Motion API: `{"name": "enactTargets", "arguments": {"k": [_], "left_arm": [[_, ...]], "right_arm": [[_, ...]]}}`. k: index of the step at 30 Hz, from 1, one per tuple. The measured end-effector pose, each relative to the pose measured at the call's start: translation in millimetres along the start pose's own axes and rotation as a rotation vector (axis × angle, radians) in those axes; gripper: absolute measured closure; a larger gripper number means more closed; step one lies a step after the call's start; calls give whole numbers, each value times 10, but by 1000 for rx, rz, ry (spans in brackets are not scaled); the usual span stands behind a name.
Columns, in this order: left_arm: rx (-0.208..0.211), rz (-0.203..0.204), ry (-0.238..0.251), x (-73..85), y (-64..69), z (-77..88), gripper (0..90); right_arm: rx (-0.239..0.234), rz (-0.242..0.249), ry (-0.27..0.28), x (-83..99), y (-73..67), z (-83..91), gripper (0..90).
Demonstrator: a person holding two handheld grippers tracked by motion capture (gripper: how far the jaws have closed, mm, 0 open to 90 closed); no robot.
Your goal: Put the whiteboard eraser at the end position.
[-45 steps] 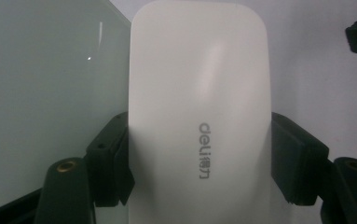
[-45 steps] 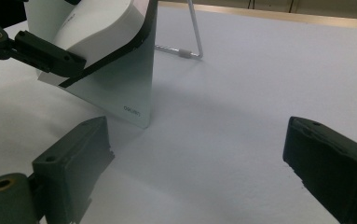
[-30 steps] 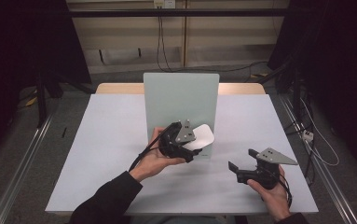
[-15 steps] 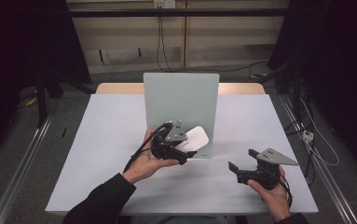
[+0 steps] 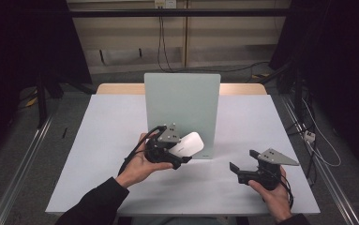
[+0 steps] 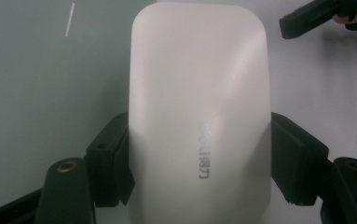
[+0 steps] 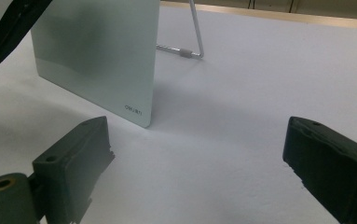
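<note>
A white, rounded, flat block (image 5: 188, 144) with grey lettering is clamped between the jaws of my left gripper (image 5: 183, 150), low above the table and just in front of the pale green board (image 5: 182, 103). In the left gripper view the block (image 6: 199, 93) stands up between the two black pads of the left gripper (image 6: 199, 158), which press on its sides. My right gripper (image 5: 243, 161) rests in the hand at the right front of the table, open. Its jaws stand wide apart over bare tabletop in the right gripper view (image 7: 199, 168).
The board (image 7: 97, 51) stands upright mid-table on a wire stand (image 7: 195, 32). The white tabletop (image 5: 97, 140) stretches out on both sides of it. Dark floor, rails and cables surround the table. The right gripper (image 6: 316, 16) shows at the upper right of the left gripper view.
My left hand has carried the white block to the left and slightly toward the person, along the board's face. The right hand has stayed where it was.
</note>
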State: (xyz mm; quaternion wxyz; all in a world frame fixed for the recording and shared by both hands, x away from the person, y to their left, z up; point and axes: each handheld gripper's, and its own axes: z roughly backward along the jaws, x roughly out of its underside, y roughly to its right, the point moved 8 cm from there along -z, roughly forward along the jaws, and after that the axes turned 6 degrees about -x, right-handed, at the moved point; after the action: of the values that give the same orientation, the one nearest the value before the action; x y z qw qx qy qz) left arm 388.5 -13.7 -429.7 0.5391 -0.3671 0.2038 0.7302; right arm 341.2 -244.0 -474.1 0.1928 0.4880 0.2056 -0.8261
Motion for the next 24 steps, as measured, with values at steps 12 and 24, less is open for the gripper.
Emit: {"name": "enactTargets", "arguments": {"k": [12,24], "left_arm": [[70,-15,-92,198,97,6,311],[94,-61,-236,465,202,-81,310]], "right_arm": [[-6,1,-1,7,-11,10,71],[-6,3,-4,6,-15,1,71]]}}
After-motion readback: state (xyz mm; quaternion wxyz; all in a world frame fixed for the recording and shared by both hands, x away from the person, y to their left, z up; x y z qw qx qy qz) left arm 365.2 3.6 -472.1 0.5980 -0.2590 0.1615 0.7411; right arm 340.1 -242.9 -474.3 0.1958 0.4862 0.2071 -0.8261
